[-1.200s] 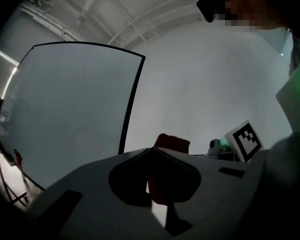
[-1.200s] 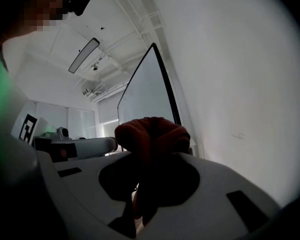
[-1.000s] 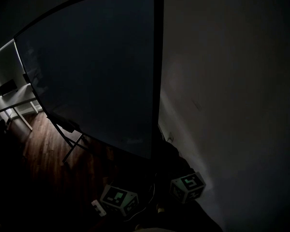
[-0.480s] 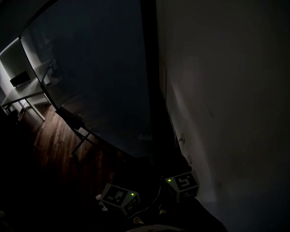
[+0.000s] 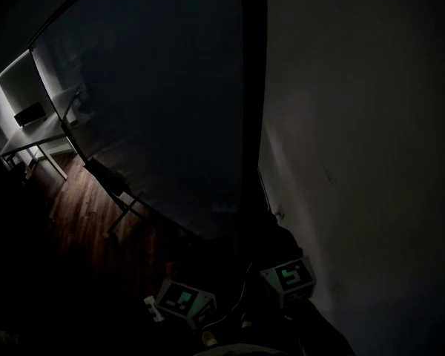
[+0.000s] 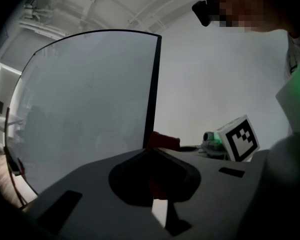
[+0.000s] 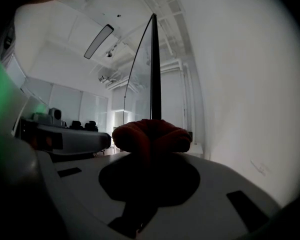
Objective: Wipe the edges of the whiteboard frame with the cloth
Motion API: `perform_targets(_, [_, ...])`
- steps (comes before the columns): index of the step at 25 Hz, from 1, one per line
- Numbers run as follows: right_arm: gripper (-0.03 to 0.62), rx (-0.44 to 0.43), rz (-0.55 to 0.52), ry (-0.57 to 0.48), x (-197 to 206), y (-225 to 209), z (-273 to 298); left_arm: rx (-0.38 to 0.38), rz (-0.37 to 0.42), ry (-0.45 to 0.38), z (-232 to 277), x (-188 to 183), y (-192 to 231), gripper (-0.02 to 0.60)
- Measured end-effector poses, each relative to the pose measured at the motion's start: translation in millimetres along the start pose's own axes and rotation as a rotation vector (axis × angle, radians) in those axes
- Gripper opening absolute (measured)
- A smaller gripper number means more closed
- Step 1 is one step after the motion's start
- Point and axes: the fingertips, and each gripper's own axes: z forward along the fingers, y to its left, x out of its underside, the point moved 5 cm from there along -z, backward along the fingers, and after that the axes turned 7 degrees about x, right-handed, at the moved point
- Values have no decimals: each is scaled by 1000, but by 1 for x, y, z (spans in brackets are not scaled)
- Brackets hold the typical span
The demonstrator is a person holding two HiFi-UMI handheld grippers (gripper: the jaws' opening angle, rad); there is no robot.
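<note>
Piercing head-view gloom, gripper views show right gripper [image 7: 149, 156] jaws clamping cloth [image 7: 160, 134], left gripper [image 6: 152, 156] jaws together.

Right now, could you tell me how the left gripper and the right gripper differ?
The right gripper is shut on a bunched red cloth; the left gripper closes to a point beside it. The right sits nearer the white wall, the left over wooden floor. Both carry marker cubes.

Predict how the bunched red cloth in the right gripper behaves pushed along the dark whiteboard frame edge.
The bunched red cloth bulges in soft folds past the right gripper, so likely floppy, moulding to the dark frame edge. Probably light; may bunch rather than slide.
</note>
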Motion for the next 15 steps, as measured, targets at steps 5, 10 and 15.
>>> perform_targets(5, [54,-5,-26,-54,-31,-1,-3,0,7,-8,2,-5,0,8])
perform_targets(10, [55,-17,-45,-93,-62,-3,-7,5,20,-26,6,-14,-3,8])
perform_targets(15, [57,-45,-71,-100,-84,-3,-7,19,35,-46,9,-25,-5,8])
